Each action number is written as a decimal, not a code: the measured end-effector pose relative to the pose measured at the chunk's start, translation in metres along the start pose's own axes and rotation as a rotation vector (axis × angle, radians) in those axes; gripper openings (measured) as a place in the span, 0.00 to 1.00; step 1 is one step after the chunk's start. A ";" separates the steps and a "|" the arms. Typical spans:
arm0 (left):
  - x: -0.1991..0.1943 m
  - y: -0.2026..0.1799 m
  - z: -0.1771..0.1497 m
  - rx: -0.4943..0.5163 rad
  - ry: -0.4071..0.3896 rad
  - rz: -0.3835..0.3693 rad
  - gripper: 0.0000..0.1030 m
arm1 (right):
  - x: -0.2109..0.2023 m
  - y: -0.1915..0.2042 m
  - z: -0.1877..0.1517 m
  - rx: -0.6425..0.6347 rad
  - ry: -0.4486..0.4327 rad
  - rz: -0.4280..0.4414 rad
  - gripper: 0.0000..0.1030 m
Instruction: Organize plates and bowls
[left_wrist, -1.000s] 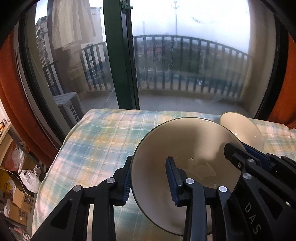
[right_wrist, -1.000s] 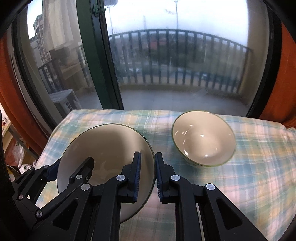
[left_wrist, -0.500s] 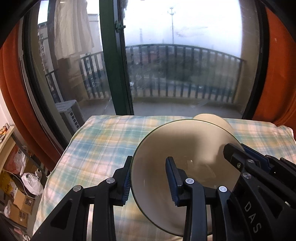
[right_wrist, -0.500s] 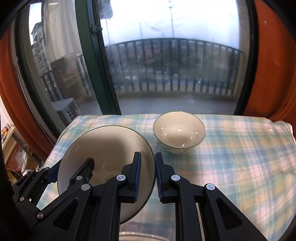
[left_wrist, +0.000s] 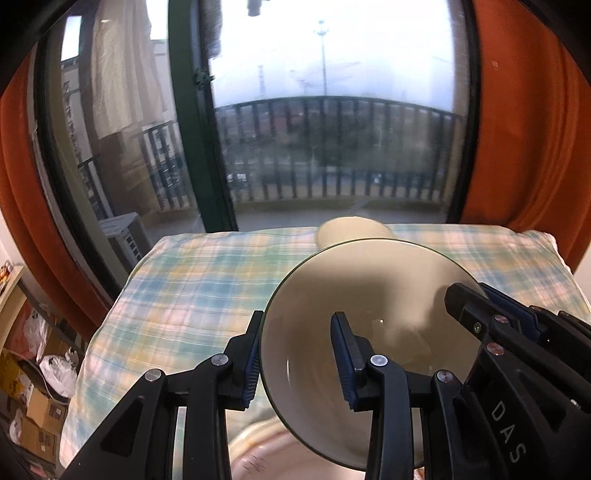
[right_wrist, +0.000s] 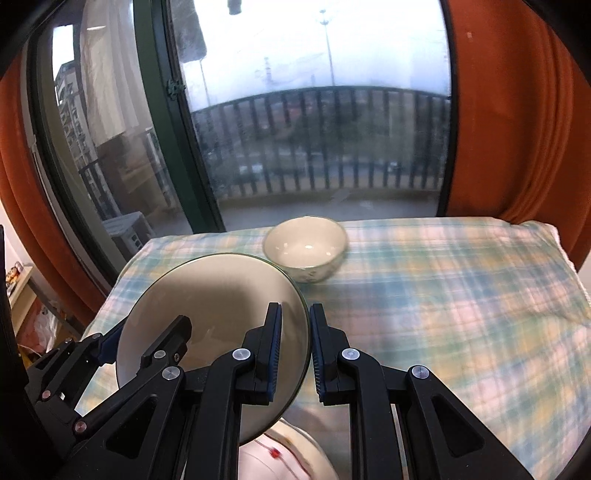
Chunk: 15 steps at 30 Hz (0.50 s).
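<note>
The left gripper (left_wrist: 297, 354) is clamped on the left rim of a cream plate (left_wrist: 373, 295), one finger outside, one on its face. The right gripper (right_wrist: 295, 350) is pinched onto the same plate's (right_wrist: 214, 314) right edge, so both carry it clear of the checked cloth (right_wrist: 424, 295). Since a second ago the pair has drawn back and up: the bowl (right_wrist: 306, 248), formerly large at center right in the right view, now sits smaller at upper center near the cloth's far edge (half hidden behind the plate in the left view). A white dish (right_wrist: 280, 458) has appeared at the bottom edge.
</note>
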<state>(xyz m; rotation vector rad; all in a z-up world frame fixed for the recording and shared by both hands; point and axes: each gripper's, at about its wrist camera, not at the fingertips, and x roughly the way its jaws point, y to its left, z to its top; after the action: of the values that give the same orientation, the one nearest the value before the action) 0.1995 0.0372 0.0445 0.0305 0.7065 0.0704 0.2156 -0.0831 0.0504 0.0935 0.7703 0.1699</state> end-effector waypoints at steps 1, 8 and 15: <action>-0.004 -0.005 -0.002 0.010 -0.004 -0.004 0.33 | -0.006 -0.004 -0.003 0.002 -0.007 -0.008 0.18; -0.027 -0.040 -0.021 0.046 -0.014 -0.050 0.33 | -0.040 -0.042 -0.025 0.027 -0.036 -0.042 0.18; -0.038 -0.072 -0.043 0.089 0.007 -0.119 0.33 | -0.068 -0.075 -0.051 0.037 -0.052 -0.085 0.18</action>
<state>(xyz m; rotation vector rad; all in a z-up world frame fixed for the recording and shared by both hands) 0.1471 -0.0372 0.0328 0.0732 0.7166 -0.0753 0.1409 -0.1682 0.0493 0.0993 0.7242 0.0724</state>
